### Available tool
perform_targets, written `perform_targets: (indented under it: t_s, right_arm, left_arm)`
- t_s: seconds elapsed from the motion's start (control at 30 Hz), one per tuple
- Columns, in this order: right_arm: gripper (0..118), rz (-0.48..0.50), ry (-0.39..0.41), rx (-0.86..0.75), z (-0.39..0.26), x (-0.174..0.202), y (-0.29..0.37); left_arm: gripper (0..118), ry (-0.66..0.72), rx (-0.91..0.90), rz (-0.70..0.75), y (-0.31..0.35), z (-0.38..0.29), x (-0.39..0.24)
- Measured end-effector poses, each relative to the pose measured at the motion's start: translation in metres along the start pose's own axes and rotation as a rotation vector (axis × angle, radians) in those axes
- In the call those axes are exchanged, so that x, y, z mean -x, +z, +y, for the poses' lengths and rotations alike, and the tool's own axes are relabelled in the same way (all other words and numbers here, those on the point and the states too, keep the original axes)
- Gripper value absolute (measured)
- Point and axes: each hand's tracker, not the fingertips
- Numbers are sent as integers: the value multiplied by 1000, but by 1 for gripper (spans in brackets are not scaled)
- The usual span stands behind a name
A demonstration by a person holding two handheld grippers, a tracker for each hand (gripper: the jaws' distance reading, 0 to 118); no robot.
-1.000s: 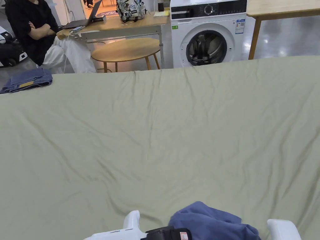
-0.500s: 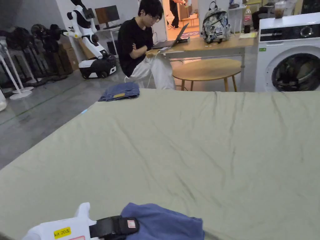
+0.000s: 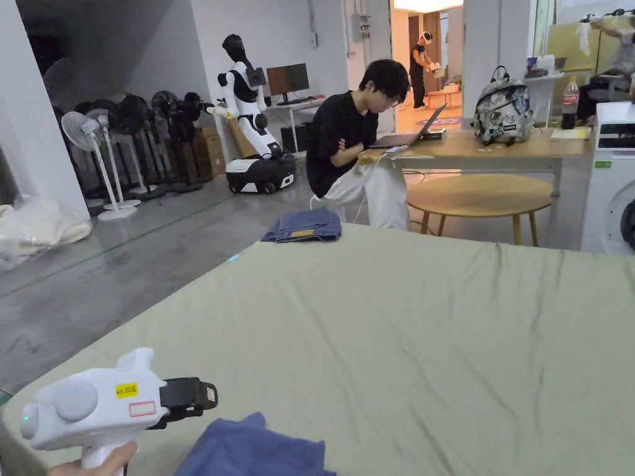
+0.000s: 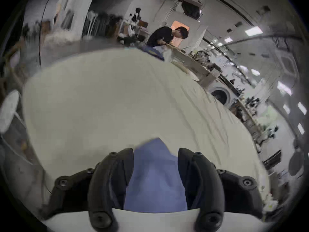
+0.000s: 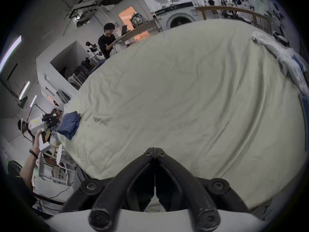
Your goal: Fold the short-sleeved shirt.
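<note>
The green sheet (image 3: 434,347) covers the whole work surface, a bed-like platform; I keep it as the reference plane. At its far corner lies a folded denim garment (image 3: 304,225), well apart from my working area, and beyond it a seated person (image 3: 347,142) works at a desk.

The short-sleeved shirt (image 3: 251,449), blue, lies bunched at the near left corner of the sheet; in the right tool view it reads as a compact heap (image 5: 69,126) close to the sheet's edge. I judge the task to be at its opening step: the shirt is not yet spread, and no fold is visible.

The left tool (image 4: 155,153) has its jaws set wide apart, with blue cloth showing between them; whether the cloth touches either jaw I cannot tell. In the head view this tool (image 3: 204,396) hovers just above and beside the heap.

The right tool (image 5: 154,152) has its jaws closed tip to tip on nothing, over bare sheet, well apart from the shirt.

Next, in my judgement: pinch a shirt edge with the left tool, bring the right across, and draw the garment flat toward the centre.
</note>
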Motion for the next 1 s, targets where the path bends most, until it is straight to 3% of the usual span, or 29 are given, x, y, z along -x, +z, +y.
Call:
perform_targets:
  t_s: [0.13, 0.23, 0.4, 0.5, 0.6, 0.7, 0.83, 0.97, 1.0]
  right_arm:
    - [0, -42, 7, -130, 13, -4, 24]
    - [0, -73, 61, -259, 27, 0, 46]
    - [0, -110, 182, -489, 48, 18, 87]
    - [0, -167, 286, -600, 57, 34, 106]
    - [0, -200, 318, -695, 62, 45, 117]
    - [0, -223, 345, -787, 65, 52, 121]
    - [0, -232, 359, -842, 62, 61, 116]
    - [0, -225, 339, -856, 50, 67, 111]
    - [0, -238, 342, -851, 47, 69, 111]
  left_arm:
    - [55, -185, -149, 21, 63, 16, -45]
    - [55, -300, -114, -129, 105, 11, -93]
    - [55, -492, -377, -209, 159, -23, -172]
    - [55, -479, -516, -262, 171, -48, -214]
    - [55, -504, -568, -329, 172, -73, -253]
    - [54, -578, -663, -257, 172, -102, -289]
    - [46, -568, -681, -324, 171, -126, -320]
    - [1, -549, -673, -312, 162, -141, -334]
    - [0, -569, -660, -302, 159, -147, -335]
